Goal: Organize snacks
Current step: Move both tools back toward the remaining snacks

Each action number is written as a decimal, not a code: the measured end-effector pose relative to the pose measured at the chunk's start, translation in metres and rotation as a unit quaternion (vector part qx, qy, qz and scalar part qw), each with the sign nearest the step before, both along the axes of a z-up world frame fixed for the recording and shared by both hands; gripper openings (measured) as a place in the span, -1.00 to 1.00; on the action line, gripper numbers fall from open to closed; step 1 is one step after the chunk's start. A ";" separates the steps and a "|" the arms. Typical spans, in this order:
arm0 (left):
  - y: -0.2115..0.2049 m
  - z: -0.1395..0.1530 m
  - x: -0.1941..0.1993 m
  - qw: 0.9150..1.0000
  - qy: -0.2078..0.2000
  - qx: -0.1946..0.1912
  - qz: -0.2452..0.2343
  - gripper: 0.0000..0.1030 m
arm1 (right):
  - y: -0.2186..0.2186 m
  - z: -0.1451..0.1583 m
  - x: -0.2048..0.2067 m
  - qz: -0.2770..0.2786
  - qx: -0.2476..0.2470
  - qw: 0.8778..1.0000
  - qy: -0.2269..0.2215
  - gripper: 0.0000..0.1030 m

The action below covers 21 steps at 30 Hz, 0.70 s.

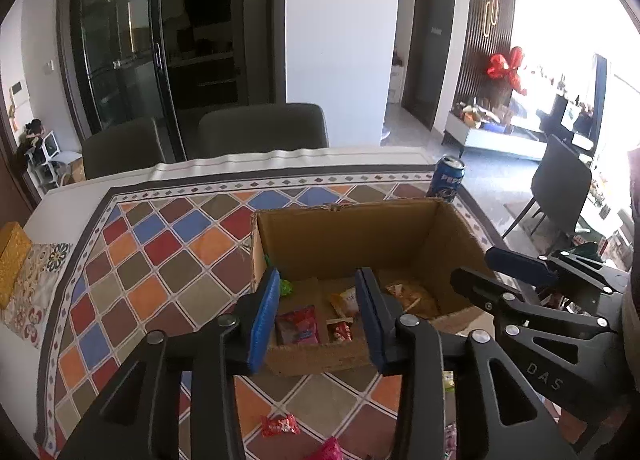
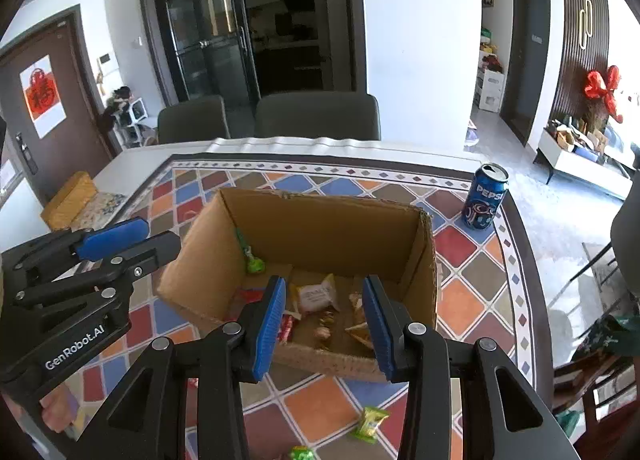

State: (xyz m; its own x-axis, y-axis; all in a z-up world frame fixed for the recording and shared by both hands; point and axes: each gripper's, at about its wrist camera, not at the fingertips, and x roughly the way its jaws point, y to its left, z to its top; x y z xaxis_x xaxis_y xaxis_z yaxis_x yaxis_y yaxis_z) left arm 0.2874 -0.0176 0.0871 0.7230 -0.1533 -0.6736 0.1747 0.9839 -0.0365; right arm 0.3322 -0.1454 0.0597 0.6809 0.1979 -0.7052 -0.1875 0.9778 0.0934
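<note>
Closest to my left camera, the left hand-held gripper [image 1: 318, 310] stands partly open, its blue pads apart with nothing between them; behind the gap I see only the inside of the cardboard box [image 1: 344, 236]. My right hand-held gripper [image 2: 325, 318] is in the same condition: partly open, empty, hanging over the near edge of the same box. Both point down at a slant toward the box, side by side, and each one appears at the edge of the other's view. The box stands open on the worktop [image 1: 168, 260], which is covered with a cloth of coloured diamond tiles. Several snacks already lie on the bottom of the box: a pink-red packet [image 1: 298, 326], a small red packet [image 1: 340, 331] beside it, a pale wrapped snack [image 2: 318, 296], some yellowish wrappers toward the right side, and a green piece [image 2: 255, 264] near the left wall. Other snacks are outside the box, on the cloth in front of it: a red candy [image 1: 280, 426] and a pink wrapper [image 1: 329, 450] in the left view, a yellow-green packet [image 2: 370, 424] and a green sweet [image 2: 301, 452] in the right view. A blue Pepsi can [image 2: 485, 197] stands upright on the cloth, behind the box at its right, apart from it. Two dark chairs [image 2: 318, 115] are at the far side of the worktop.
</note>
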 end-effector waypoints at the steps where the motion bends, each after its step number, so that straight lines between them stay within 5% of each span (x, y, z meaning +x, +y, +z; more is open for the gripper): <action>1: 0.001 0.001 -0.004 1.000 -0.003 0.000 0.001 -0.19 | 0.000 0.001 -0.004 0.001 0.003 1.000 -0.002 -0.20; 11: 0.007 -0.006 -0.046 1.000 0.000 -0.016 0.000 -0.08 | -0.001 -0.001 -0.041 0.014 0.018 1.000 -0.007 -0.20; 21: 0.007 -0.044 -0.075 0.999 0.043 -0.019 -0.002 -0.01 | 0.004 -0.031 -0.072 0.026 0.014 0.999 0.016 -0.20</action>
State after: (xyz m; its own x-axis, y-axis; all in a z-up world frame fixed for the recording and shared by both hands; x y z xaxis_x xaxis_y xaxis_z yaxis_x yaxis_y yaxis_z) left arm 0.2128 -0.0103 0.0435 0.6621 -0.1830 -0.7267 0.1727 0.9809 -0.0897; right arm 0.2600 -0.1415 0.0289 0.6471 0.2516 -0.7197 -0.2342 0.9639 0.1265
